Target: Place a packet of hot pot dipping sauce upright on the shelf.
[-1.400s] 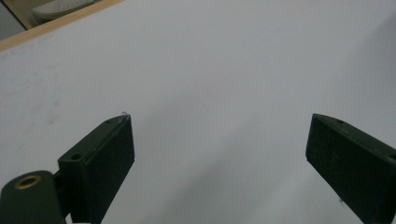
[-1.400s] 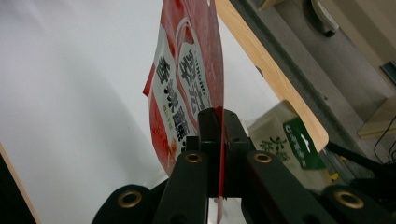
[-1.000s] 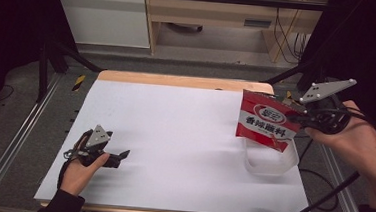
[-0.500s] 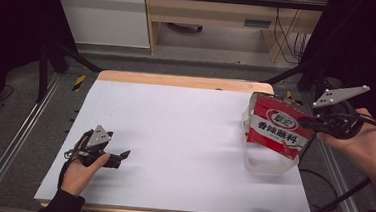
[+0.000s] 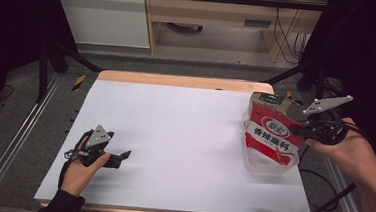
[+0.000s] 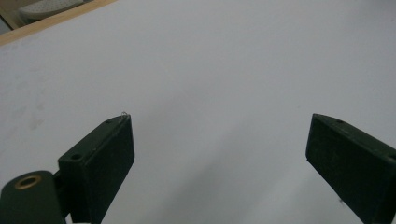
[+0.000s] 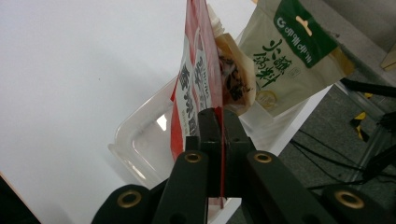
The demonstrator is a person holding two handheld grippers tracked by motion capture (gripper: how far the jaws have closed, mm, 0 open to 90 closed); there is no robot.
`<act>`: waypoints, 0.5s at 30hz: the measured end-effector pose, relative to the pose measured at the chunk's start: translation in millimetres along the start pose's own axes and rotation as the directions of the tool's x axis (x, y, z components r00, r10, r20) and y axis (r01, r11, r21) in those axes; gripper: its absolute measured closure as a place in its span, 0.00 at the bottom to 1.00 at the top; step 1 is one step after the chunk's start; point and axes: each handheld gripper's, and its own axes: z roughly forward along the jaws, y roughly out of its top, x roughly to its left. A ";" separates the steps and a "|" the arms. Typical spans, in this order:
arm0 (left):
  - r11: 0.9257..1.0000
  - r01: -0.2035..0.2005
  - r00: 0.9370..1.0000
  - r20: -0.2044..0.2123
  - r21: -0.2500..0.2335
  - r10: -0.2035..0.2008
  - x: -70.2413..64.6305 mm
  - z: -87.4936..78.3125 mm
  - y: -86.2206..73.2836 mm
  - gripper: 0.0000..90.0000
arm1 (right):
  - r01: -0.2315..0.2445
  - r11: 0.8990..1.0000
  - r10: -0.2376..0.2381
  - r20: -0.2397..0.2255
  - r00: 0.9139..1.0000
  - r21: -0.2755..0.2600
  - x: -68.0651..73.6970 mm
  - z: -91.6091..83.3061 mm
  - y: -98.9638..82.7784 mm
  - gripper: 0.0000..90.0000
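near the table's right edge, right gripper is clamped on the edge of a red seasoning pouch, which stands upright in a clear plastic tub; a beige-green pouch sits in the tub just behind it. by the front-left corner, left gripper rests low over the table, jaws wide, nothing between them.

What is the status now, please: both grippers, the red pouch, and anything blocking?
Right gripper shut on red pouch, over clear tub. Left gripper open, on white table. Green-labelled pouch and a brown one crowd the tub.
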 end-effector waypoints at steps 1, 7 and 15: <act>1.000 0.000 1.000 -0.002 0.002 0.000 0.1 0.1 -0.2 0.09 | -0.003 1.000 0.003 -0.002 1.000 0.003 0.1 1.8 -1.9 1.00; 1.000 0.001 1.000 0.002 0.004 -0.001 0.0 0.3 -0.3 0.09 | -0.034 0.999 0.034 -0.003 0.999 -0.008 -3.6 3.0 -9.5 1.00; 1.000 0.000 1.000 0.008 0.009 0.000 0.1 0.9 -0.6 0.09 | -0.066 0.998 0.066 0.011 0.998 0.015 -9.7 3.2 -18.8 1.00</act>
